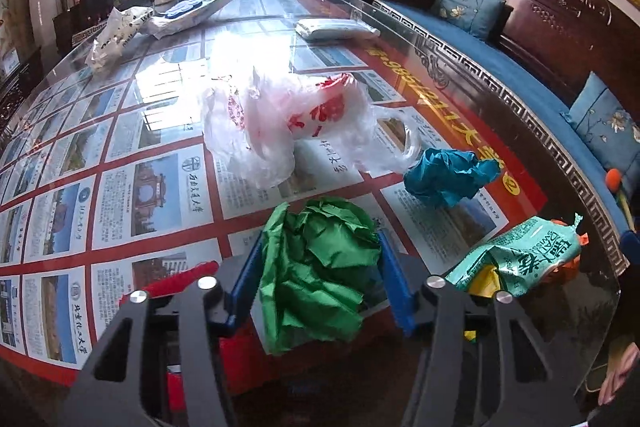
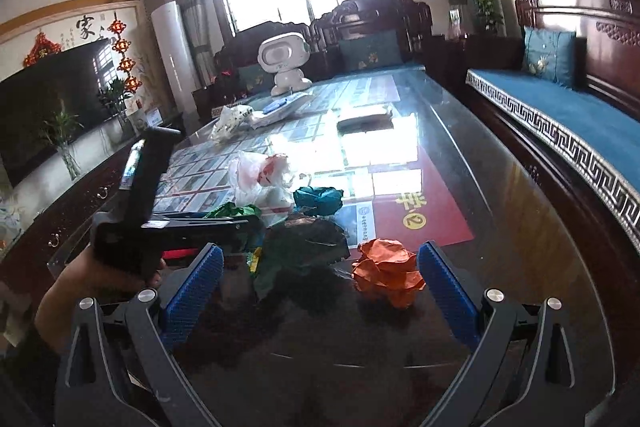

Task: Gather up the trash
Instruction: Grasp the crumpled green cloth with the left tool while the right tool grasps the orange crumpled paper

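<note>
Two tools: the left tool (image 1: 316,279) is clenched on the green paper wad (image 1: 316,275) above the glass table (image 1: 460,59); the right tool (image 2: 320,291) is released, orange paper wad (image 2: 388,277) between its fingers, toward 3 o'clock.

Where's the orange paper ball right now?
In the right wrist view, the orange paper ball lies on the glass table between the open right gripper fingers, nearer the right one.

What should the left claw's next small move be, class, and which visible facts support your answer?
Probably lift the green paper ball and carry it forward to the white plastic bag. The left claw has its blue pads pressed against both sides of the ball, and the bag lies crumpled on the glass table just beyond.
</note>
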Tool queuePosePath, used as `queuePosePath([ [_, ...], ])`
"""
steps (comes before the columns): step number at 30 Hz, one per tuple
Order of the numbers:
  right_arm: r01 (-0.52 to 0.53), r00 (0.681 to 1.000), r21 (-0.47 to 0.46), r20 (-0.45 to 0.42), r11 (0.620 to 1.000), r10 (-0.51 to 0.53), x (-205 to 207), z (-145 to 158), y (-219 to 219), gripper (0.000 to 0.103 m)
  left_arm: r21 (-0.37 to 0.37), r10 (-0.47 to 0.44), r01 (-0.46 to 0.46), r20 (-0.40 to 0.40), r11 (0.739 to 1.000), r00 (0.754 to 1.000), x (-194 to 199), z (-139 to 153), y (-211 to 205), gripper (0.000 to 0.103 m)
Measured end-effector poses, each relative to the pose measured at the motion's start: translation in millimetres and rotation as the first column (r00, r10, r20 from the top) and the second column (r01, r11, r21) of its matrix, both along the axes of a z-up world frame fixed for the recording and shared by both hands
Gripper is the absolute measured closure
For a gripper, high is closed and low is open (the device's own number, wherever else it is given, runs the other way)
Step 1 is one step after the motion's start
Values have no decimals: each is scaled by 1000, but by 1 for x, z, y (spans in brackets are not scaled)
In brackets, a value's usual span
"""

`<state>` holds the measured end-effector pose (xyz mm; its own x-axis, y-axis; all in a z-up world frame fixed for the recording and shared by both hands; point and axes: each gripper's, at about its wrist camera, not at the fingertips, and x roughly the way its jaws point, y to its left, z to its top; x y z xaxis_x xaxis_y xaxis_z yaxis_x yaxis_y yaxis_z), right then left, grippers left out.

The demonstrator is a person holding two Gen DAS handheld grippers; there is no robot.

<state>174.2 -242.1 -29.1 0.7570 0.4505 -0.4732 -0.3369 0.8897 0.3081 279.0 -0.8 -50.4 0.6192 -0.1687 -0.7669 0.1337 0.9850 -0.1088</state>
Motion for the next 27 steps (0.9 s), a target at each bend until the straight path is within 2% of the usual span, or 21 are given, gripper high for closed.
queuePosePath([
  [4, -16, 999, 22, -49, 1000, 17, 10, -5, -2, 9, -18, -23, 23, 11, 1000, 1000, -6, 3, 0, 55],
  [11, -4, 993, 24, -118, 1000, 7, 29, -11, -17, 9, -66, -84, 90, 95, 994, 992, -33, 34, -5, 55],
  [16, 10, 978, 1, -206, 1000, -9, 56, -23, -25, 9, -154, -157, 174, 117, 973, 981, -55, 50, -9, 55],
  [21, -26, 950, 73, -308, 997, 48, 75, -40, -31, 12, -201, -205, 225, 113, 953, 972, -68, 52, -14, 55],
  [24, -52, 945, 120, -317, 991, 88, 75, -44, -35, 30, -212, -216, 235, 106, 949, 971, -71, 49, -14, 55],
  [26, -64, 941, 122, -322, 990, 101, 74, -46, -36, 57, -231, -220, 237, 98, 944, 971, -73, 46, -13, 55],
  [27, -70, 944, 120, -314, 990, 105, 73, -46, -37, 59, -240, -221, 238, 95, 941, 971, -75, 45, -12, 55],
])
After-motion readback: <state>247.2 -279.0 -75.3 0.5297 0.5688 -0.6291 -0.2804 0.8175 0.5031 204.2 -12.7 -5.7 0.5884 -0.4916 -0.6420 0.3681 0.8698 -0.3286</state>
